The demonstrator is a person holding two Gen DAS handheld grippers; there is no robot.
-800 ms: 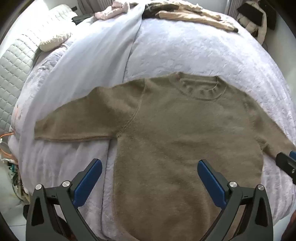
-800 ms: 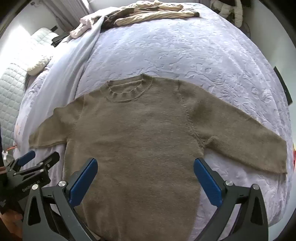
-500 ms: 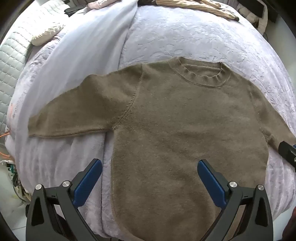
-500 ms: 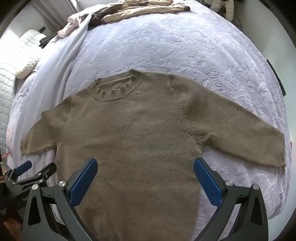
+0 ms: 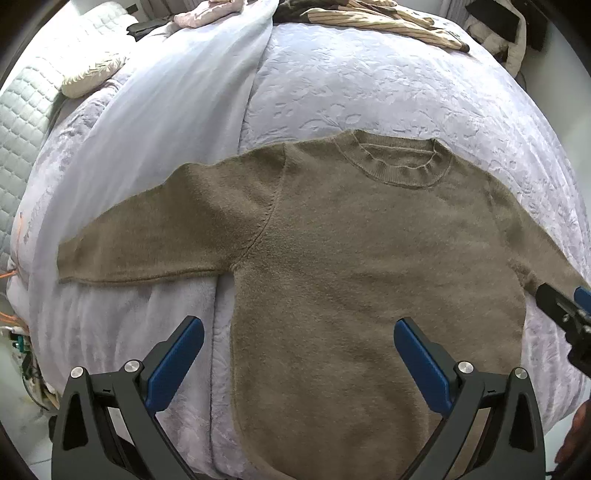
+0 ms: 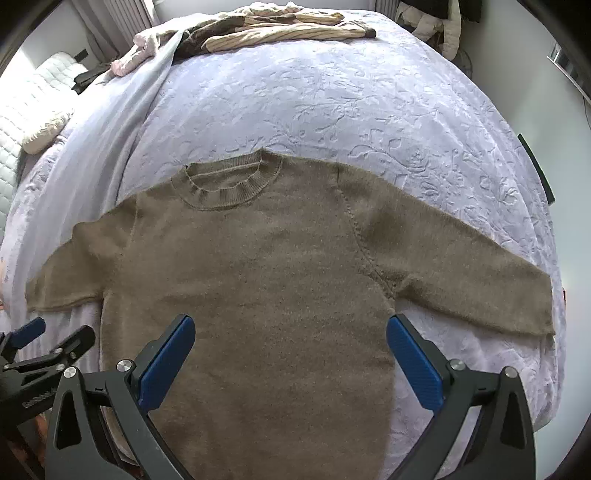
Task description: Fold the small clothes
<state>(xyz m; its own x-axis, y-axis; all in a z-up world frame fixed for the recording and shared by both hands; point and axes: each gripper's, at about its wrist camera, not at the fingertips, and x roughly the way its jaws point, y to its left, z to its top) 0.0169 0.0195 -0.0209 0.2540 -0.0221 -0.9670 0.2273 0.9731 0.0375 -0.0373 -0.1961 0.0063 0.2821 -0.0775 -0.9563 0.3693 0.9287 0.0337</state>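
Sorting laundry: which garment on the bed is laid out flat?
The olive sweater, sleeves spread near the grippers; the striped one lies bunched at the far edge.

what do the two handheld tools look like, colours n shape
Both match. The left tool and the right tool each have two black angular fingers with triangular cut-outs, silver round bolt heads on top, and flat blue textured pads on the inner faces. The left tool's side, seen from the right wrist view, carries small white lettering, too small to read.
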